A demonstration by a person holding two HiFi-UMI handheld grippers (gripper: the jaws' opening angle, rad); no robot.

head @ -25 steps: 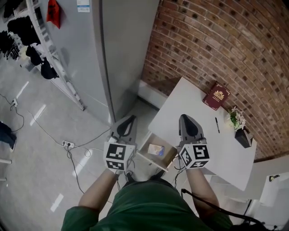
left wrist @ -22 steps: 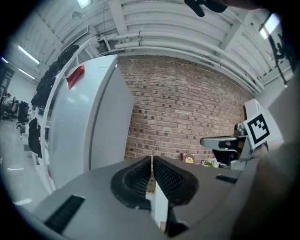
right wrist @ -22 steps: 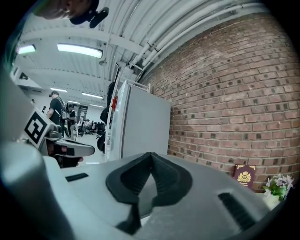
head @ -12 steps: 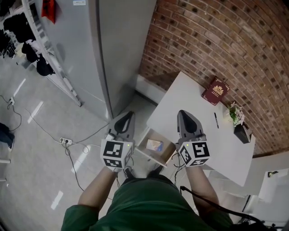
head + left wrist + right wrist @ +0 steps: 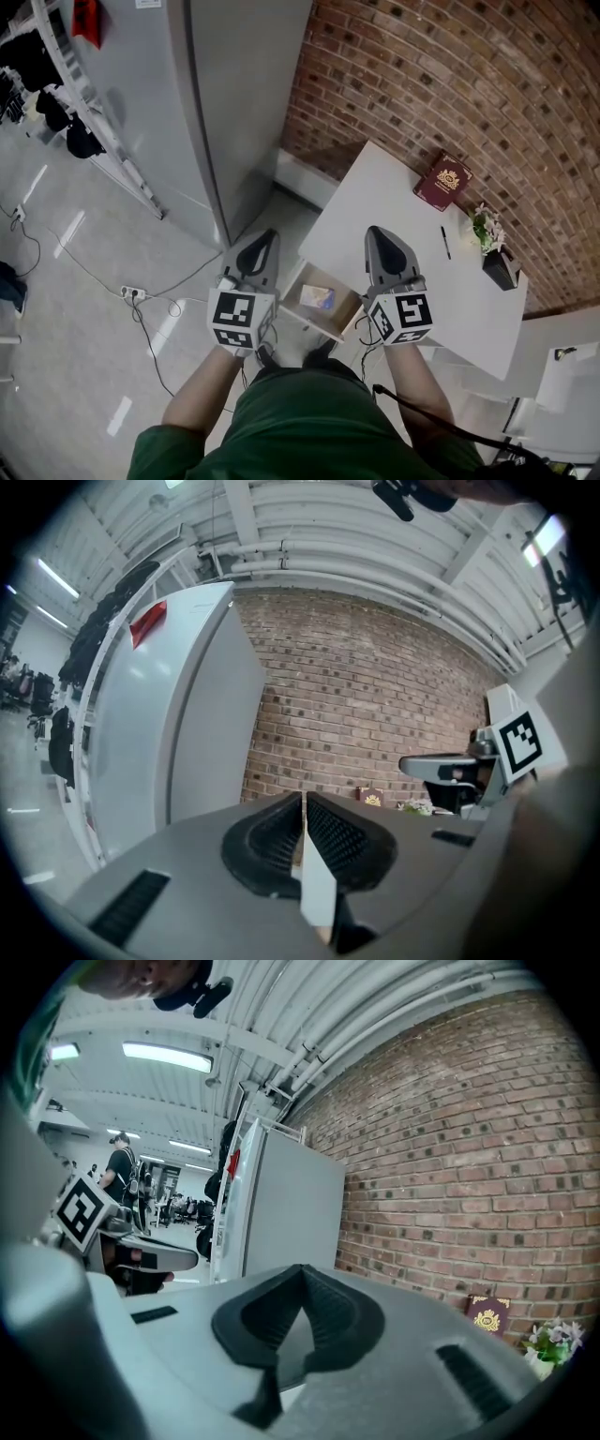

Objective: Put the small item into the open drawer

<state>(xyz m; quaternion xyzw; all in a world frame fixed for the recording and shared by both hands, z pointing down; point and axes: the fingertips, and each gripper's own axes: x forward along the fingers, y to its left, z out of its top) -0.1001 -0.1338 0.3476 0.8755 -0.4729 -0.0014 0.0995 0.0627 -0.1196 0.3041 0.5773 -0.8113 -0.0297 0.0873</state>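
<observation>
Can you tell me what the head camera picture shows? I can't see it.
Seen from above, a person holds closed left tongs and right tongs either side of an open drawer with a small item inside. The drawer's white table, by a brick wall, carries a red book, a pen and a small plant.

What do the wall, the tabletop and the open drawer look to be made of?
The wall looks like matte red brick with pale mortar joints. The tabletop is smooth, plain white, probably laminate or painted board. The open drawer shows tan inner walls, likely raw wood or fibreboard.
</observation>
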